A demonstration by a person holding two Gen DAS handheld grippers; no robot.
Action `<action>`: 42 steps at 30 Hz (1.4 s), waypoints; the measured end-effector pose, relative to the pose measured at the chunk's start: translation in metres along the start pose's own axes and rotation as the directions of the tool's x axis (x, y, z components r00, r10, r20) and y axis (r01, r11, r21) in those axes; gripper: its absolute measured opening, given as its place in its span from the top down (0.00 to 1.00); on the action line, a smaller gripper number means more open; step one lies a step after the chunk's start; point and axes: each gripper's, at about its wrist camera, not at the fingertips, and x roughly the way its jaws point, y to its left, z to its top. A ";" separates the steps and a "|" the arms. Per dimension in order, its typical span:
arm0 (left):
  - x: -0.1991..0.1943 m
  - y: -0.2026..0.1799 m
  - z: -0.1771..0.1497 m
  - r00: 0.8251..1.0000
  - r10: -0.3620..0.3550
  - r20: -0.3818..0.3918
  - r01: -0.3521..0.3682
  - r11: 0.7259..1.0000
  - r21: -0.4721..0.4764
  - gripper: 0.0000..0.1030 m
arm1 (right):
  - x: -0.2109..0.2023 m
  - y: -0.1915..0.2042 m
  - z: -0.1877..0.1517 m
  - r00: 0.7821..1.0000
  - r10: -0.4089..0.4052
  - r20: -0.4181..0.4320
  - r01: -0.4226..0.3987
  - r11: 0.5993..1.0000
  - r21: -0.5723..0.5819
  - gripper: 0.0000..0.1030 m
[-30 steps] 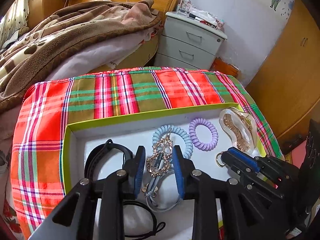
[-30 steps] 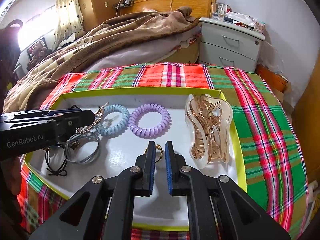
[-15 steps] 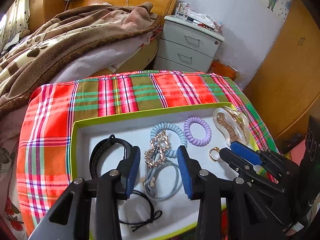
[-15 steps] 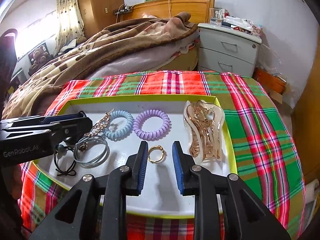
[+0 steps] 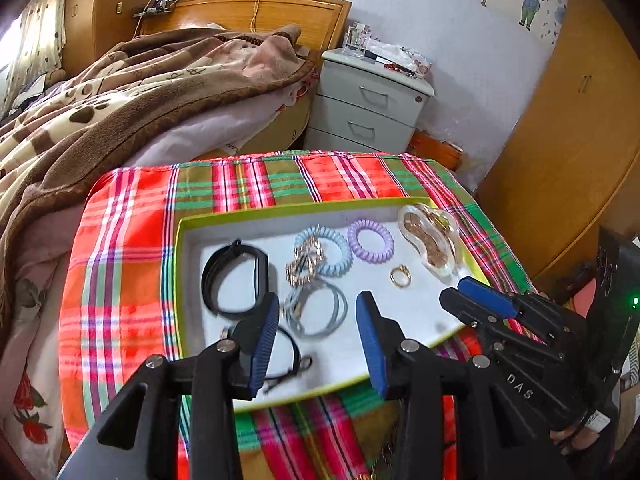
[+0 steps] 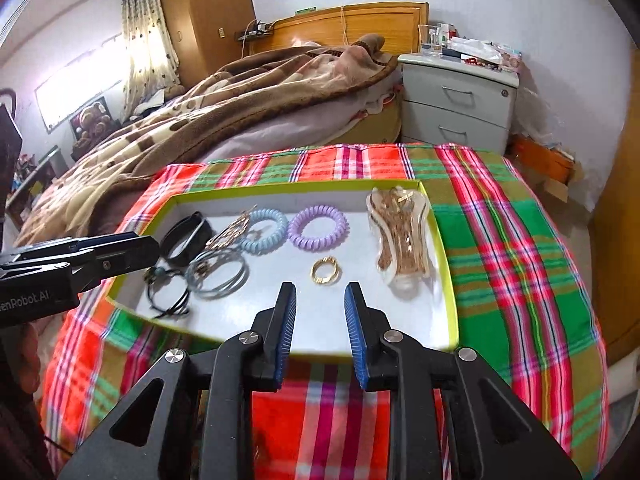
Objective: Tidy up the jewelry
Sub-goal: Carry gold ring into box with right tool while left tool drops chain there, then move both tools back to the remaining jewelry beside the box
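Note:
A shallow white tray with a lime-green rim (image 5: 280,218) (image 6: 450,280) lies on a plaid cloth. In it are a gold ring (image 5: 400,276) (image 6: 326,271), a clear gold-flecked hair claw (image 5: 430,242) (image 6: 402,240), a purple coil tie (image 5: 370,241) (image 6: 318,228), a blue coil tie (image 6: 264,232), a gold ornate clip (image 5: 306,262), grey hair ties (image 5: 316,312) (image 6: 218,274), a black band (image 5: 234,278) and a black elastic (image 6: 168,296). My left gripper (image 5: 316,340) is open above the tray's near part. My right gripper (image 6: 320,334) is open above the tray's near edge.
The plaid-covered table (image 6: 500,240) stands beside a bed with a brown blanket (image 6: 240,100). A grey nightstand (image 6: 456,100) with clutter is behind. A wooden wardrobe (image 5: 568,140) stands to the right.
My right gripper has opened and let the gold ring lie in the tray. Both grippers have drawn back and up from the tray; the left one has opened wider.

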 end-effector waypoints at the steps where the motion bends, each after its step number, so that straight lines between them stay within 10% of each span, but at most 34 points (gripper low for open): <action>1: -0.004 0.001 -0.005 1.000 -0.003 0.003 0.003 1.000 -0.006 0.59 | -0.003 0.001 -0.004 1.000 0.008 -0.001 -0.008 1.000 -0.002 0.75; 22: -0.036 0.024 -0.090 0.999 0.004 -0.032 -0.007 0.994 -0.108 0.59 | -0.040 0.039 -0.082 0.969 0.229 -0.092 -0.238 0.966 -0.105 0.64; 42: -0.037 0.033 -0.108 0.999 -0.005 -0.049 -0.002 0.990 -0.138 0.59 | -0.018 0.071 -0.096 0.984 0.105 -0.143 -0.136 0.964 -0.230 0.69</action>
